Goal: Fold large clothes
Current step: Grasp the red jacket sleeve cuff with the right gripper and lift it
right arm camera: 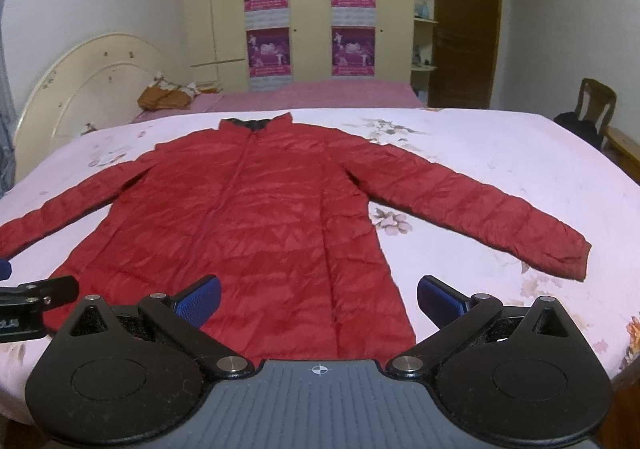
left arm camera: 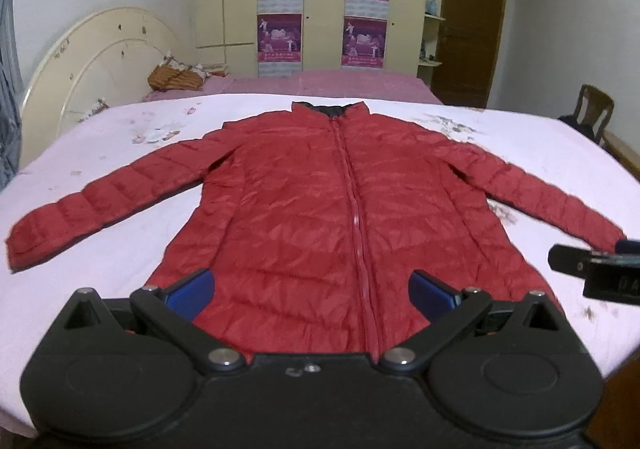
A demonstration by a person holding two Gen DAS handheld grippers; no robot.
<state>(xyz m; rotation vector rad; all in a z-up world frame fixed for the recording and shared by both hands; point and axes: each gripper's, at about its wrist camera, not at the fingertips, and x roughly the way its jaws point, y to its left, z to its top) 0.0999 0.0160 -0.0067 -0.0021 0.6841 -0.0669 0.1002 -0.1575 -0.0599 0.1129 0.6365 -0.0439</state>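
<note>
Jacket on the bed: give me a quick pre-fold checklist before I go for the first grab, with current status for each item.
1. Jacket lying flat, front up: ok.
2. Zipper closed along the front: ok as far as visible; the collar end is too small to tell.
3. Both sleeves spread out to the sides, left sleeve and right sleeve: ok.
4. Left gripper open and holding nothing, over the hem: ok.
5. Right gripper open and holding nothing, over the hem's right corner: ok.
6. Sheet around the jacket free of loose items: ok nearby; the orange bundle lies far off by the headboard.
</note>
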